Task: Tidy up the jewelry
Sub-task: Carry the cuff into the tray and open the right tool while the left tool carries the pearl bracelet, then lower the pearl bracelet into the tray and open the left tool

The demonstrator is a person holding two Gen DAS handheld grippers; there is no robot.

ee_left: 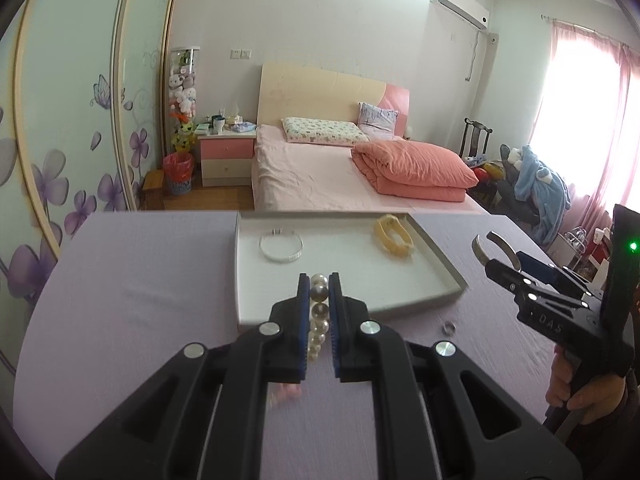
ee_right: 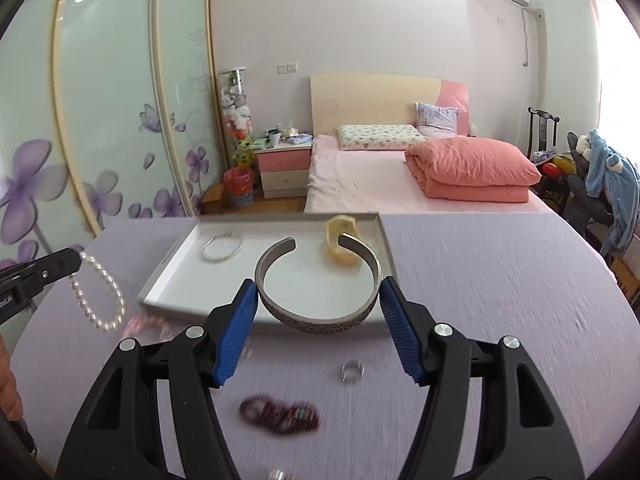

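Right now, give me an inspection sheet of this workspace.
Surface: lilac tablecloth, flat.
Job's things: white tray holds a thin silver bangle and a yellow bracelet; small silver ring and dark beaded bracelet lie on the cloth outside it.
Clutter: another small metal piece at the near edge, too blurred to identify.
Grippers: left tongs shut on a pearl bracelet; right tongs clamp an engraved silver cuff by its sides, in front of the tray.
Cables: nothing seen on the table.
Surroundings: bed, floral wardrobe doors.
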